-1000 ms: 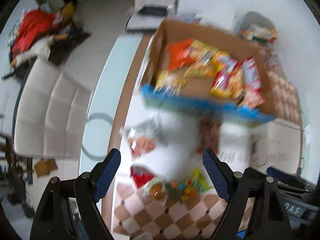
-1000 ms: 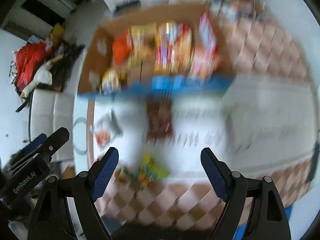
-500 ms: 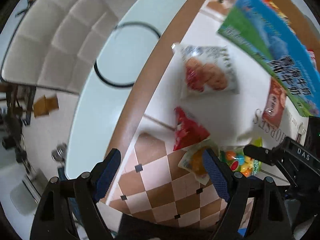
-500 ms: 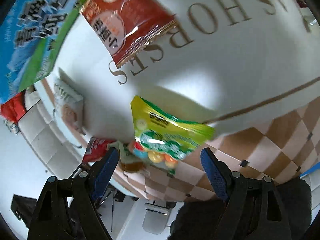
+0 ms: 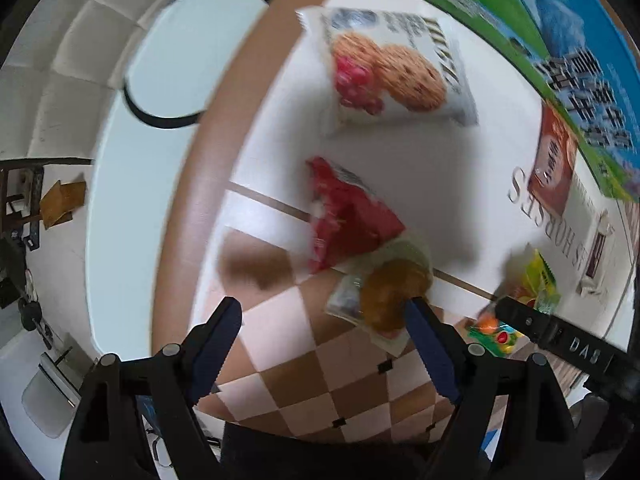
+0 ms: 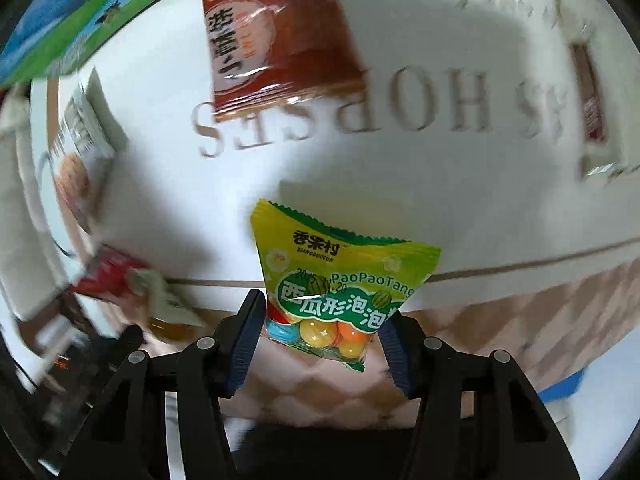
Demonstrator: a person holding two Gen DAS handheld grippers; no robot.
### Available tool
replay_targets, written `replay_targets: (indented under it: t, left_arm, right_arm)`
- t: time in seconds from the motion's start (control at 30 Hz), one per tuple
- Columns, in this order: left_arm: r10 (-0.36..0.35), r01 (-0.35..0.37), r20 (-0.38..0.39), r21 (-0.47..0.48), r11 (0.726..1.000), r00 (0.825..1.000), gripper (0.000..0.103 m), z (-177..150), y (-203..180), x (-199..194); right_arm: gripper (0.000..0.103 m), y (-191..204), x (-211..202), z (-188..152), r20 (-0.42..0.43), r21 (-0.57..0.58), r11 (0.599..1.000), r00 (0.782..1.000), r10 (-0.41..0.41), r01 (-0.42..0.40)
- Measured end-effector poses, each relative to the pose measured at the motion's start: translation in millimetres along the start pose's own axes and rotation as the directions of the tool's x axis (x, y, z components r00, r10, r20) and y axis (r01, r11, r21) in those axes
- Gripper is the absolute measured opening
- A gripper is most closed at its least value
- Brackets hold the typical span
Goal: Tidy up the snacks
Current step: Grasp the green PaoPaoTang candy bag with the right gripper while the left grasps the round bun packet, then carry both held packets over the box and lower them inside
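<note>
1. The right hand-held gripper (image 6: 320, 344) sits low over the near edge of the worktop (image 6: 460, 208). Its jaws are partly drawn in, and the yellow-green candy packet (image 6: 336, 284) lies between them. The packet's lower end fills the gap between the blue pads (image 6: 245, 344). Whether the pads press on it cannot be told; a narrow gap seems to show at each side.
2. The candy packet rests where the white cloth meets the checkered border, its serrated top pointing to the far side.
3. Far of the candy packet, well apart, lies a brown snack packet (image 6: 272, 36) over printed lettering on the cloth.
4. The left hand-held gripper (image 5: 324, 344) has its jaws spread wide and holds nothing. It hangs over the checkered border (image 5: 304, 376) of the worktop.
5. A clear packet with an orange-brown item (image 5: 384, 292) lies just beyond the left gripper's right finger, which appears to touch or overlap it.
6. A red packet (image 5: 344, 212) lies just far of the clear packet, its edge overlapped by it.
7. A white cookie packet (image 5: 388, 72) lies farther off, apart from the red one.
8. A blue and green carton (image 5: 560, 48) stands at the far right of the left wrist view.
9. In that view the candy packet shows at right, partly behind the right gripper's black arm.
</note>
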State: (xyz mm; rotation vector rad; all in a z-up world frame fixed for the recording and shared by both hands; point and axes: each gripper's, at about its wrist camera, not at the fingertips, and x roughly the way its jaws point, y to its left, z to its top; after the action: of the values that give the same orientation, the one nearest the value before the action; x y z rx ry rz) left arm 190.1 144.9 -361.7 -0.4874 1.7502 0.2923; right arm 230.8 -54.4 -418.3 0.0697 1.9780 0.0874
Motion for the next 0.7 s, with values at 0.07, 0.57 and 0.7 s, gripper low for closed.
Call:
replay_targets:
  t: [0.07,0.57,0.7]
  left_arm:
    - [0.003,-0.003,-0.005,0.03,1.0,1.0,0.083,0,-10,4]
    - [0.12,-0.116,-0.007,0.213,0.97,0.993,0.057,-1,-77,26]
    - [0.126,-0.126,0.012,0.218,0.968,0.992,0.056,-7,-87,26]
  right_arm:
    - [0.058,-5,-4,-4,0.027,-0.041,0.997,0.998,-0.063,0.064]
    - [0.066,-34,-3,-11,0.029,0.023,0.999,0.999,-0.024,0.023]
    - [0.065,-45,-8,-8,0.037,0.047,0.999,0.999,-0.024,0.022]
